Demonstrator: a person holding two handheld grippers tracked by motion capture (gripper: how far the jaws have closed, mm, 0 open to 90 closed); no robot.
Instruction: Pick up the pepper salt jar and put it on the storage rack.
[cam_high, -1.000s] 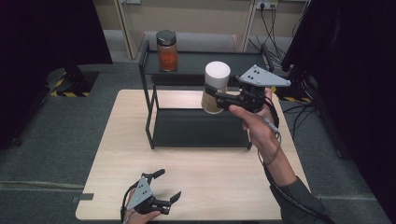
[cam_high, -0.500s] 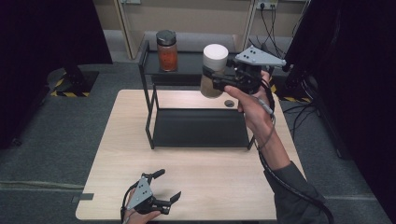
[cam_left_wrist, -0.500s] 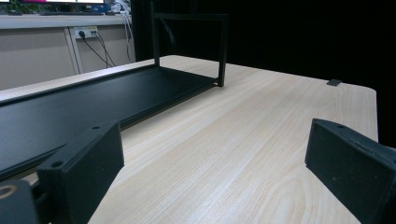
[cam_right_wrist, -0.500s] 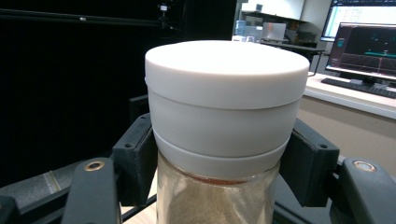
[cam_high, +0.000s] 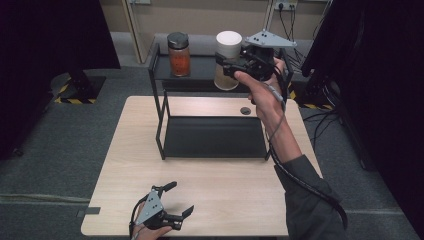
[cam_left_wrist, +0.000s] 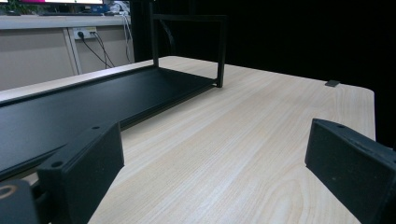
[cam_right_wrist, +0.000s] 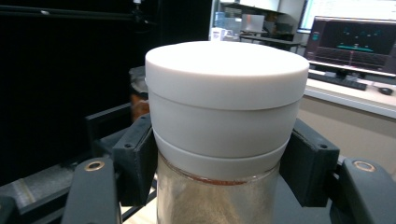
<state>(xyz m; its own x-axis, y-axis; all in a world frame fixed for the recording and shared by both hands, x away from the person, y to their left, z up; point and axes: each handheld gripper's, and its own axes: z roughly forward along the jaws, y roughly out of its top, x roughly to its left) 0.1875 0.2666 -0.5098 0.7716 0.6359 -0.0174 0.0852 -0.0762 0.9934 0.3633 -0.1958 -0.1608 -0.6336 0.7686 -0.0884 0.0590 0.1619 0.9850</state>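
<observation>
Between the right gripper's (cam_high: 226, 64) two black jaws sits a jar (cam_high: 227, 60) with a white lid, clamped just under the lid so the pale, sandy contents show below the pads (cam_right_wrist: 135, 161). The jar stands upright in the grip, held up in the air at the height of the top shelf of a black metal rack (cam_high: 162, 107), over that shelf's right part. To the gripper's left on the same shelf stands a second jar (cam_high: 178, 54), dark-lidded with reddish-orange contents, well apart from the held one. Below the gripper lies the rack's lower tray, dark and flat, resting on a light wooden table (cam_high: 225, 200). A small dark round spot (cam_high: 245, 110) marks the tabletop just under the hand, behind the tray. The person's sleeve (cam_high: 307, 200) runs back from that hand toward the near right edge of the table.

Far on the other side, at the near left corner of the table, the left gripper (cam_high: 176, 200) rests low over the wood with its jaws spread wide and nothing between them.
</observation>
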